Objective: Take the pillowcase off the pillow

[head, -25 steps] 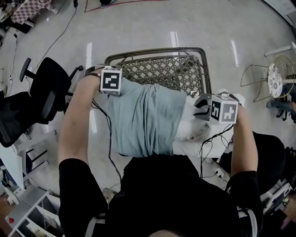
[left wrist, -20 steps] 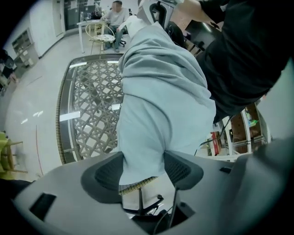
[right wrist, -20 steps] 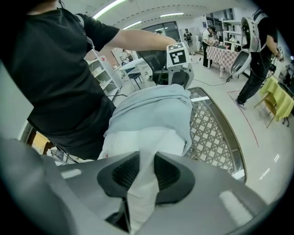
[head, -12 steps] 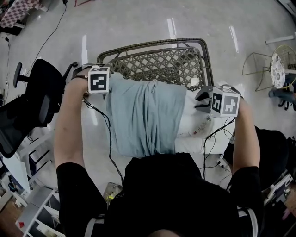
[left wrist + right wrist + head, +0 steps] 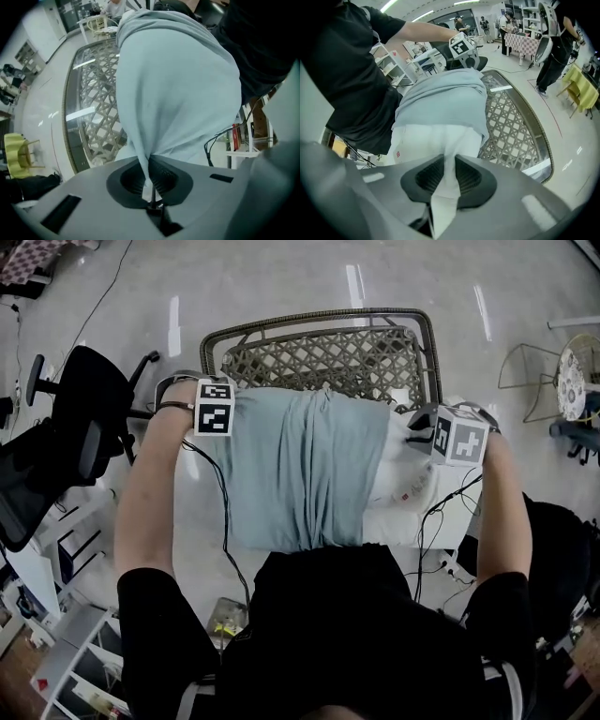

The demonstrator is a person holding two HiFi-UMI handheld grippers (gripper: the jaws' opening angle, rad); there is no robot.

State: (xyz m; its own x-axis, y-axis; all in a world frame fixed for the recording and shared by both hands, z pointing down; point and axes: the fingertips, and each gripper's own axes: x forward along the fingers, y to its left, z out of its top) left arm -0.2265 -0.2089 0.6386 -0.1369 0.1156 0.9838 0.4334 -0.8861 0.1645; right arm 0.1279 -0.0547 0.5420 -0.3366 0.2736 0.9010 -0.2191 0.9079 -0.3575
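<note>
A pillow lies across in front of me, most of it inside a pale blue-grey pillowcase (image 5: 300, 470), its white end (image 5: 398, 488) bare at the right. My left gripper (image 5: 151, 183) points straight down at the left end. Its jaws have just closed and stand shut on a pinch of the pillowcase (image 5: 178, 84). Its marker cube (image 5: 216, 407) sits over that end. My right gripper (image 5: 445, 180) is shut on a fold of the white pillow (image 5: 433, 138). Its jaws have just closed a little further on that fabric. Its cube (image 5: 459, 439) is at the bare end.
A wicker lattice seat (image 5: 319, 362) with a dark rim lies just beyond the pillow. A black office chair (image 5: 66, 446) stands at the left and a yellow wire stool (image 5: 562, 381) at the right. Cables (image 5: 225, 521) hang from both grippers. People stand far off in the right gripper view.
Both grippers have come down with the pillow, which now lies lower and flatter in front of the wicker seat.
</note>
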